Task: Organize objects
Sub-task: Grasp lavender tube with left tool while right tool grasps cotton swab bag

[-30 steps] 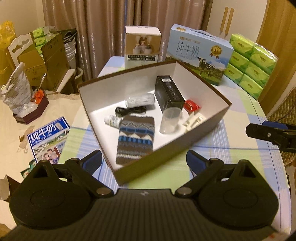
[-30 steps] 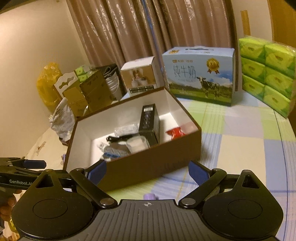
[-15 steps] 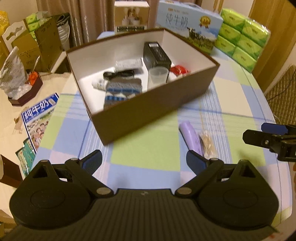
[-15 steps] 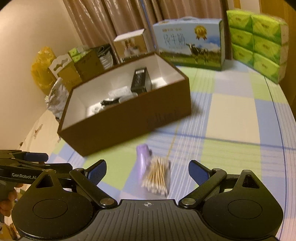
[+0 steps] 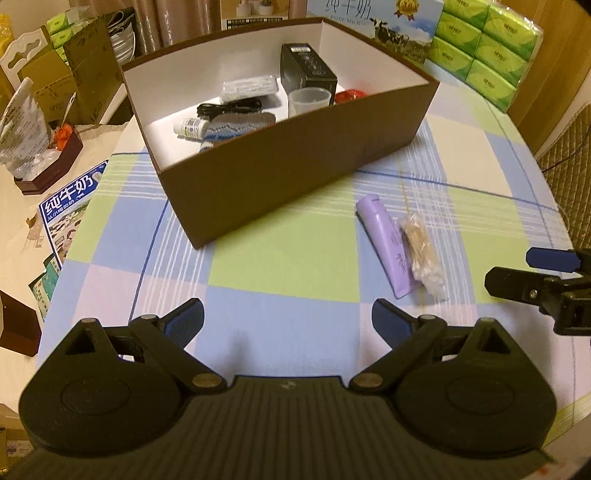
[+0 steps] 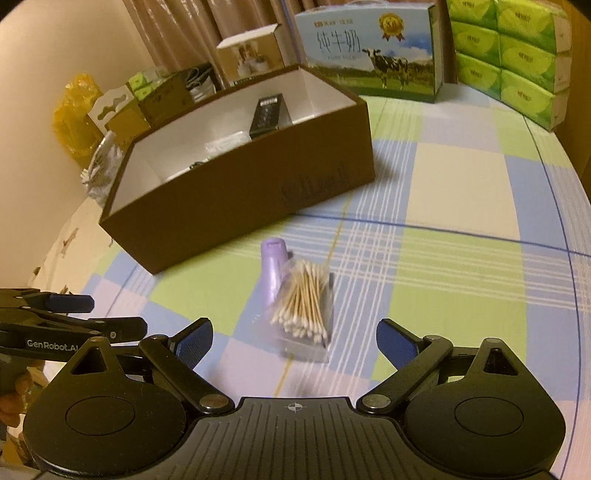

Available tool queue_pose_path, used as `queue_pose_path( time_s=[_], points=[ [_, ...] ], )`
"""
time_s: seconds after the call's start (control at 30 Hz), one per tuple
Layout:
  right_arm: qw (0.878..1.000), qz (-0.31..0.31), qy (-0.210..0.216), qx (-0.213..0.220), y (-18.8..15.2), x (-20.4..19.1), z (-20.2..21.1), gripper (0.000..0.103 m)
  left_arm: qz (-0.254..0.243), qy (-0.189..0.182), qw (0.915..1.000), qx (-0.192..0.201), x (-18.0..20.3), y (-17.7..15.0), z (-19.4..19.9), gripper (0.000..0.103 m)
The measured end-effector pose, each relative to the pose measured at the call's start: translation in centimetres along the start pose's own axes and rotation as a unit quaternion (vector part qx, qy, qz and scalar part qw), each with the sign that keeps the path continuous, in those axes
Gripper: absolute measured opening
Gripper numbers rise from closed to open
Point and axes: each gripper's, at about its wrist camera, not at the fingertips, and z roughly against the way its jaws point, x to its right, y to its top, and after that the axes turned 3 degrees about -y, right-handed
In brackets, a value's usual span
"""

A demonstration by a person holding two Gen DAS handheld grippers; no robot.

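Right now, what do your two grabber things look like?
Both tongs, left and right, are black plastic with blue finger pads, round pivot discs and silver screws. The left one has white "GenRobot.AI" lettering on its side in the right wrist view.

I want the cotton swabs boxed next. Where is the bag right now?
In the right wrist view the bag of cotton swabs lies on the checked tablecloth, touching the purple tube, in front of the brown box.

From the right wrist view, the brown box's point(image 6: 236, 192) near wall hides most of its contents; only the black carton's point(image 6: 266, 114) top shows. The embossed wording on that wall is unreadable. The milk carton point(image 5: 373, 14) is cut off by the left wrist view's top edge.
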Motion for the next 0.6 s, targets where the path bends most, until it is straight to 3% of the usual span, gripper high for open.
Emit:
queue_pose_path(
  time_s=[0.17, 0.2, 0.27, 0.37, 0.6],
  points=[
    [1.000, 0.000, -0.018, -0.014, -0.8, 0.3, -1.8, 0.091, -0.001, 0.009, 0.9999, -0.005, -0.2, -0.4, -0.7, 0.096],
    [1.000, 0.001, -0.018, -0.015, -0.9, 0.3, -2.2, 0.088, -0.001, 0.010, 0.9999, -0.005, -0.3, -0.4, -0.8, 0.096],
    [1.000, -0.004, -0.015, -0.018, -1.0, 0.5, -2.8, 0.071, 0.002, 0.014, 0.9999, -0.008, -0.5, -0.4, -1.2, 0.096],
    [1.000, -0.010, -0.009, -0.010, -0.6, 0.6, -3.4, 0.064, 0.005, 0.018, 0.9997, -0.013, -0.8, -0.4, -1.9, 0.096],
    [1.000, 0.000, -0.013, 0.000, 0.7, 0.1, -5.1, 0.058, 0.005, 0.016, 0.9997, -0.019, -0.6, -0.1, -3.2, 0.096]
  ],
)
